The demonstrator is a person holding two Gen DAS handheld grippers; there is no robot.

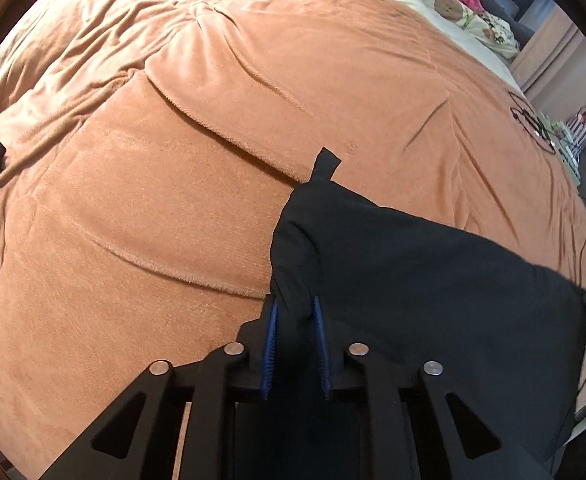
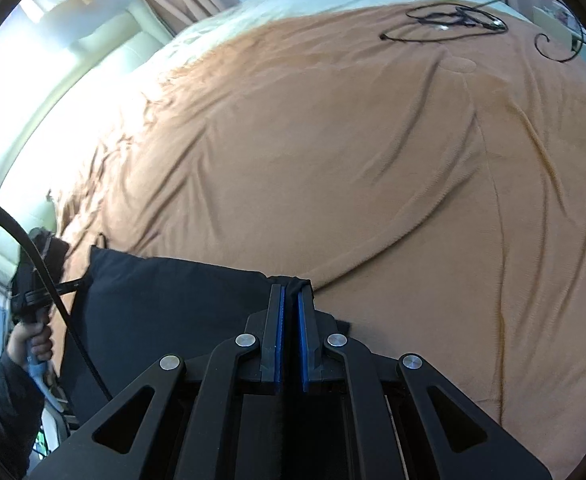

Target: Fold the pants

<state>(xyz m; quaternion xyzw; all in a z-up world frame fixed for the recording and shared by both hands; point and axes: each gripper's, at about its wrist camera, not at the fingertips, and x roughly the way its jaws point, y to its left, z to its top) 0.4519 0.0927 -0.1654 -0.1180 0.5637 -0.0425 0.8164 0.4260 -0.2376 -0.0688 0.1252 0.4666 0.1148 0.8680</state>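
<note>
The dark navy fabric pants (image 1: 433, 280) are lying spread on the wrinkled orange plush blanket (image 1: 153, 200) covering the bed. The left gripper (image 1: 295, 304) is pinching a bunched fold of their edge between narrowly set blue pads. The right gripper (image 2: 291, 292), nearly closed, is clamping another corner of them.

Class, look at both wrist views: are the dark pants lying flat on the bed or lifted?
Lifted. The pants hang stretched between the left tool and right tool, above the orange blanket.
</note>
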